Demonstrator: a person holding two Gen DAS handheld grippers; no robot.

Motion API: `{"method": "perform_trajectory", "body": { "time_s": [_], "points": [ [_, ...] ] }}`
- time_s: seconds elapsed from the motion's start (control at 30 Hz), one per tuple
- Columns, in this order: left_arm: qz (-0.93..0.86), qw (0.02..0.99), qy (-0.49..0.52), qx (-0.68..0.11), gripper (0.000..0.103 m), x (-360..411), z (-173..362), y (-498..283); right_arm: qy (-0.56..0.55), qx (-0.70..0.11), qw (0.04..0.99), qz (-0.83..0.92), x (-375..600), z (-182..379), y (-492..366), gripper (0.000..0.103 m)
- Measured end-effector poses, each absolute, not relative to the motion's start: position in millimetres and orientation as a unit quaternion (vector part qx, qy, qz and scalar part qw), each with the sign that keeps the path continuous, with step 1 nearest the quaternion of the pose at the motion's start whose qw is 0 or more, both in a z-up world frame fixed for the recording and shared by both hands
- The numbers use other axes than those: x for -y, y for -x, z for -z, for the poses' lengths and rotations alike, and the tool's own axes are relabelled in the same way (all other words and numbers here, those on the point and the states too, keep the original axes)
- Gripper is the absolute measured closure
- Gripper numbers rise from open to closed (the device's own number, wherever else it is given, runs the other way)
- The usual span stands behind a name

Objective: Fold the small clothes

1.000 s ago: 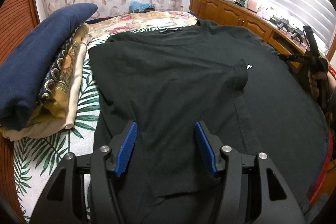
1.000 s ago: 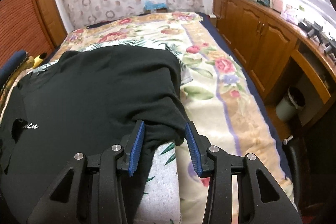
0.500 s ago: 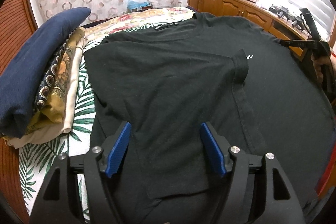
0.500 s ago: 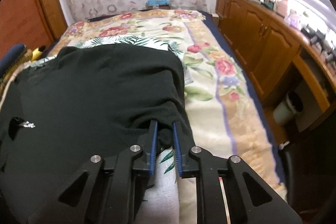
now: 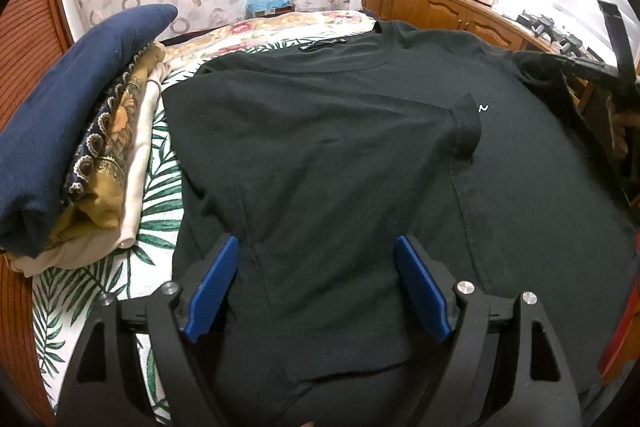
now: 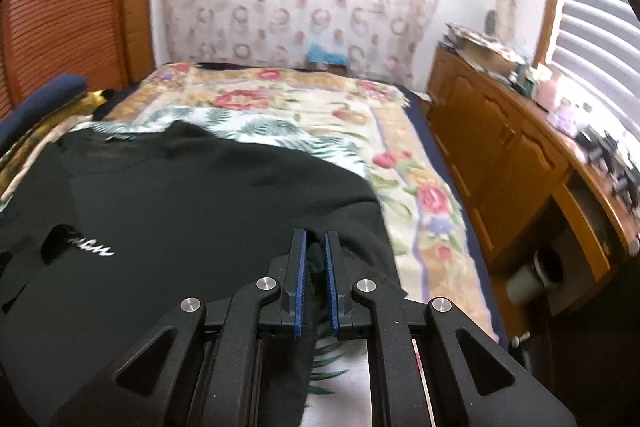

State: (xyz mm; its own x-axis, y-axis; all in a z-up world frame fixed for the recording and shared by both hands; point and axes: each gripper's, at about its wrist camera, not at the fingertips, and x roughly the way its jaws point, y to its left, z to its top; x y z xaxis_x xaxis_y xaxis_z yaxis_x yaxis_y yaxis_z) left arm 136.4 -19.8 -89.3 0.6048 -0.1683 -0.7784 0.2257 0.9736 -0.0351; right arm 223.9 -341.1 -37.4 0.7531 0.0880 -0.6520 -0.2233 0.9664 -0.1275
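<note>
A black T-shirt (image 5: 320, 155) lies on the bed, its left side and sleeve folded over the middle, with a small white logo (image 5: 483, 108). My left gripper (image 5: 316, 247) is open and empty just above the folded part near the hem. My right gripper (image 6: 315, 241) is shut on the shirt's right sleeve edge (image 6: 316, 259) and holds it lifted off the bed; the shirt body (image 6: 180, 211) spreads to its left. The right gripper also shows at the right edge of the left wrist view (image 5: 616, 75).
A stack of folded clothes with a navy one on top (image 5: 68, 131) lies left of the shirt. The flowered bedspread (image 6: 280, 107) extends beyond. Wooden cabinets (image 6: 504, 147) with clutter run along the right, with a bin (image 6: 540, 267) below.
My right gripper closed on the sleeve edge and lifted it up and back. My left gripper opened wider and drew back slightly over the shirt.
</note>
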Motion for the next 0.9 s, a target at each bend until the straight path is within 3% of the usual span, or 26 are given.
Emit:
{"method": "perform_trajectory", "body": {
  "time_s": [0.57,0.9],
  "points": [
    [0.111,0.895,-0.034,-0.431,0.021,20,89,-136,0.116,-0.395,0.899,-0.147,302,80,-198,0.095],
    [0.128,0.922,-0.007,-0.366,0.021,15,55,-108,0.106,-0.358,0.915,-0.153,318,50,-172,0.062]
  ]
}}
